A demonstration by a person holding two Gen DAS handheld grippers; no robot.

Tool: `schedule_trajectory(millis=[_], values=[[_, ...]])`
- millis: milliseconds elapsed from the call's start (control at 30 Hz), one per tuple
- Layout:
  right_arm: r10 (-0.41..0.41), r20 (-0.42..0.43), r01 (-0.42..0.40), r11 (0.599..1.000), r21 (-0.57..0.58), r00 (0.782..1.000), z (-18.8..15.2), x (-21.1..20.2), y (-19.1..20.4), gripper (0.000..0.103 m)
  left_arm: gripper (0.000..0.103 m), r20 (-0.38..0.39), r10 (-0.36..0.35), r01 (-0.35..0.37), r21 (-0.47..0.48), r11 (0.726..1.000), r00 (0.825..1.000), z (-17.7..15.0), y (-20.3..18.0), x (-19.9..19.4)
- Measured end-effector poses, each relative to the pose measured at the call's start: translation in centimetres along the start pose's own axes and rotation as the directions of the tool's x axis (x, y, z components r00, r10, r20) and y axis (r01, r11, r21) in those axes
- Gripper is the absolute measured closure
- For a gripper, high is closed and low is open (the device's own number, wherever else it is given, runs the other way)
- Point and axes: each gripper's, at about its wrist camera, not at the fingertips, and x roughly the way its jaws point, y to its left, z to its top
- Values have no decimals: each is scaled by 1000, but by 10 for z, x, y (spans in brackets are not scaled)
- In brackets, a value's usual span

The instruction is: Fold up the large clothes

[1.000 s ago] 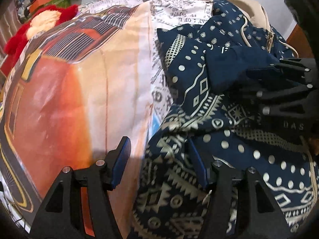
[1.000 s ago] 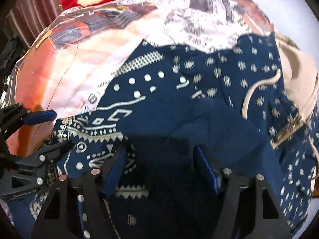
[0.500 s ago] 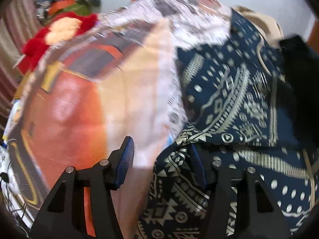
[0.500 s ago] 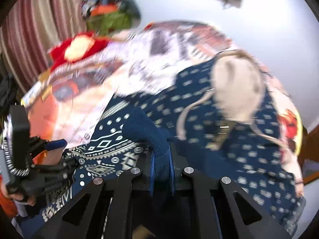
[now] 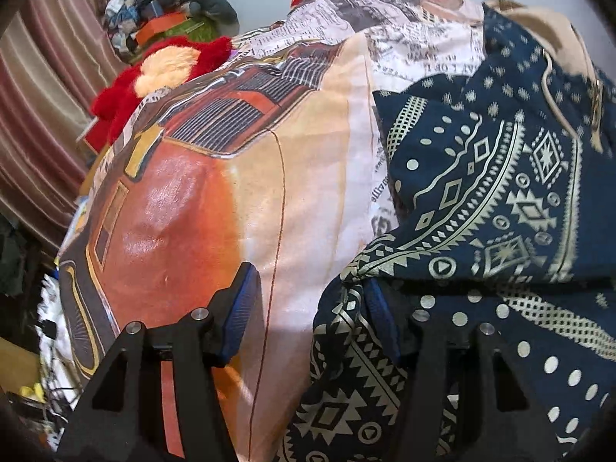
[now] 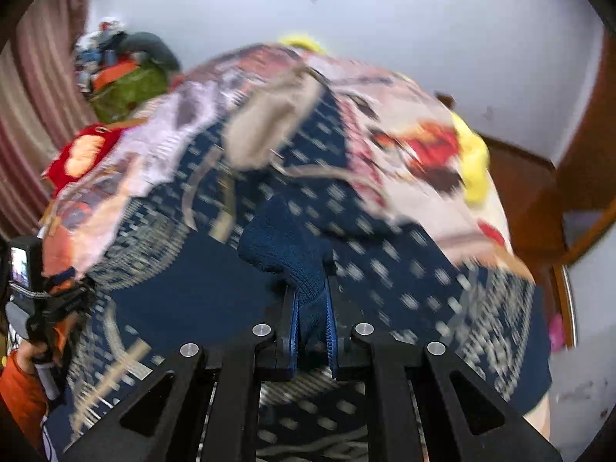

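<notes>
your right gripper point(image 6: 311, 308) is pinching the hoodie's point(image 5: 500, 200) navy cuff point(image 6: 288, 254) | left gripper point(image 5: 308, 308) spread at its 6 o'clock hem | hoodie's on the bedspread point(image 5: 215, 200) | right view's blurry, lower hoodie cut off

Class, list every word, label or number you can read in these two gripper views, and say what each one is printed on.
"AL LOF", mirrored and only partly legible: on the newspaper-print part of the bedsheet.
Other newsprint columns on the same sheet: too small and warped to read.
Small sideways print along the sheet beside the navy patterned garment: not readable.
Right wrist view: motion-blurred, no readable text.
</notes>
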Motion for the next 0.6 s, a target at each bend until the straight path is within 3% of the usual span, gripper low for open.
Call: schedule_trajectory(millis=[333,467,600], values=[[-29,-214,50,994,94,976,-30,40,-54,93,41,-4,26,-25,66,997,1000,-4,-6,6],[-93,-238,86,996,-39,967,-30,42,-42,93,40,-7,20,-19,89,996,1000,-4,-6,6],[-168,-229,143,982,-120,959,-35,36,-32,81,40,-17,-3,5,95,995,1000,-3,-4,5]])
